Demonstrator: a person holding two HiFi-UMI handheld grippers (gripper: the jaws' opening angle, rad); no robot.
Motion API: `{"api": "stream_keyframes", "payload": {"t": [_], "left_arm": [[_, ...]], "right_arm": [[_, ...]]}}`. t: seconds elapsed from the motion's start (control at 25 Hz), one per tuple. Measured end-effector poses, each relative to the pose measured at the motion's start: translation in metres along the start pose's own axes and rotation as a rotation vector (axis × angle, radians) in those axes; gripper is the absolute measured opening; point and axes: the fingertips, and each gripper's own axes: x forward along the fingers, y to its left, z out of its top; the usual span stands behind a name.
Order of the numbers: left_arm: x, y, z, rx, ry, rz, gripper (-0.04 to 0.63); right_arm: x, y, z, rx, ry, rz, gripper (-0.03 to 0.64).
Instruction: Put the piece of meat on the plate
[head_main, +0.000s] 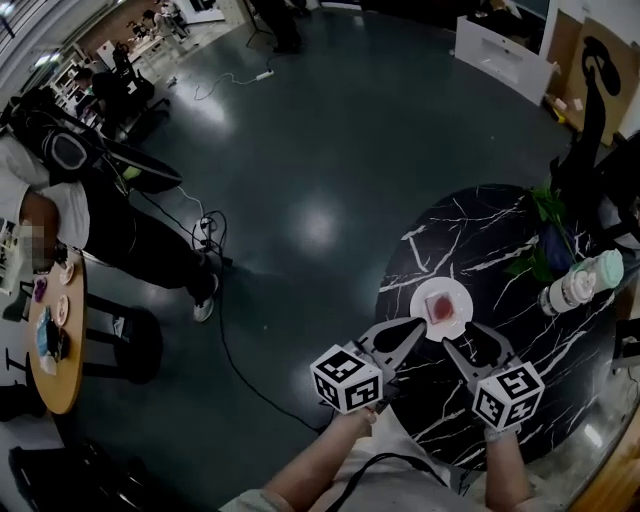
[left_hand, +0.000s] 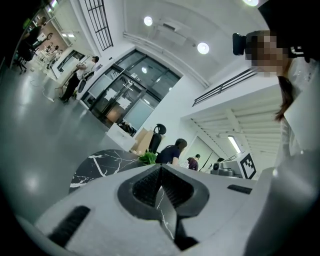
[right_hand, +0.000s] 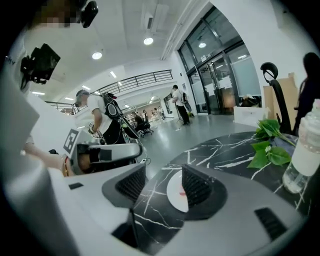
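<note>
Over the black marble table (head_main: 470, 235), the right gripper (right_hand: 164, 176) hung with its jaws wide apart and empty, and the left gripper (left_hand: 160, 169) had its jaws together on nothing. Both were just short of the white plate (head_main: 420, 298). The piece of meat (head_main: 442, 306) lay on that plate, so the task looked done.

Head view looks steeply down on left gripper (head_main: 414, 328), right gripper (head_main: 462, 337); gripper views look along their jaws; all share table (head_main: 470, 230) ahead.

A round black marbled worktop (head_main: 470, 215) carries a leafy green plant (head_main: 527, 264) and, near it, a clear bottle (head_main: 580, 283). A cable (head_main: 219, 330) trails over the grey floor (head_main: 320, 120).
</note>
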Motion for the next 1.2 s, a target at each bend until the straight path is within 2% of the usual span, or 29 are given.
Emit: {"api": "stream_keyframes", "payload": {"t": [0.2, 0.32, 0.4, 0.48, 0.88, 1.2], "left_arm": [[-0.014, -0.029, 0.01, 0.037, -0.005, -0.036, 0.011], [-0.026, -0.042, 0.01, 0.079, 0.009, -0.044, 0.01], [-0.035, -0.049, 0.01, 0.081, 0.004, -0.051, 0.009], [-0.042, -0.054, 0.01, 0.073, -0.007, -0.053, 0.011], [-0.062, -0.077, 0.014, 0.07, -0.032, -0.082, 0.011], [-0.074, -0.089, -0.004, 0.05, -0.023, -0.097, 0.009]], "right_arm": [[-0.028, 0.031, 0.005, -0.011, -0.023, 0.008, 0.208], [-0.04, 0.045, 0.009, -0.02, -0.047, -0.009, 0.16], [-0.047, 0.054, 0.009, -0.026, -0.059, -0.021, 0.109], [-0.053, 0.063, 0.009, -0.032, -0.068, -0.028, 0.086], [-0.075, 0.092, 0.007, -0.033, -0.107, -0.057, 0.045], [-0.087, 0.104, -0.004, -0.041, -0.114, -0.079, 0.025]]}}
